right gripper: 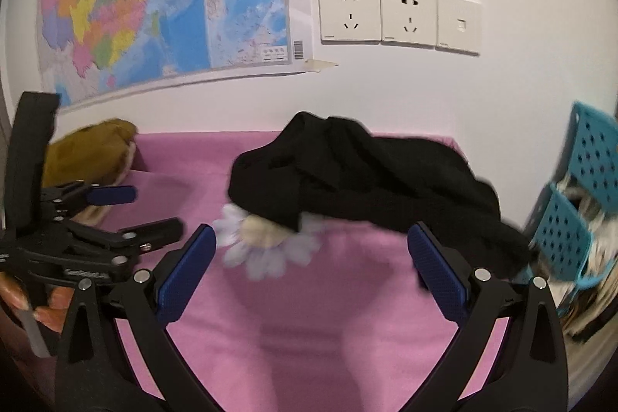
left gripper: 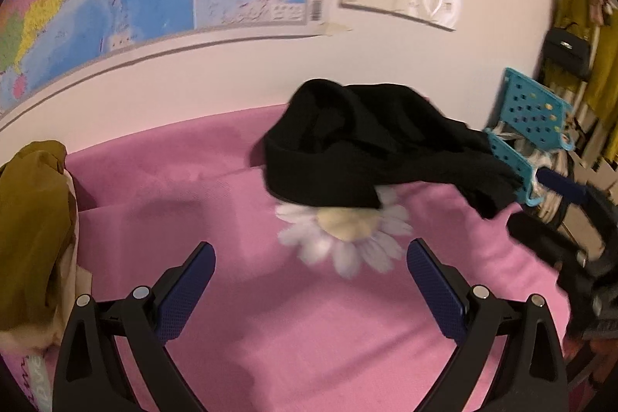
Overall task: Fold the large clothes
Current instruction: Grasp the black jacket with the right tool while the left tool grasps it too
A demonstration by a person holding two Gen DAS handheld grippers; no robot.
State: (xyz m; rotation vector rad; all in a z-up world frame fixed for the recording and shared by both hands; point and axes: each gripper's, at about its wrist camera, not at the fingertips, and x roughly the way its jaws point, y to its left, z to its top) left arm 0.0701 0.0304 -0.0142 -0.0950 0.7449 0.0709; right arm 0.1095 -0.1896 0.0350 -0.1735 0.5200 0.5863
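Note:
A crumpled black garment (left gripper: 367, 149) lies in a heap on the pink bedsheet (left gripper: 231, 296) near the wall. It covers the top of a white daisy print (left gripper: 347, 238), and its right end trails toward the bed's edge. My left gripper (left gripper: 311, 257) hovers open over the sheet, short of the daisy, with nothing between its fingers. In the right wrist view my right gripper (right gripper: 312, 242) is also open and empty. Its right fingertip sits close to the hem of the black garment (right gripper: 367, 176). The left gripper (right gripper: 156, 212) shows at the left there, held by a hand (right gripper: 42, 311).
An olive-brown cloth (left gripper: 31, 219) lies bunched at the bed's left end. A turquoise perforated basket (left gripper: 533, 111) with cables stands off the right edge. A map (right gripper: 154, 6) and wall sockets (right gripper: 398, 16) hang above the bed. Hanging clothes and a black bag (left gripper: 567, 53) are far right.

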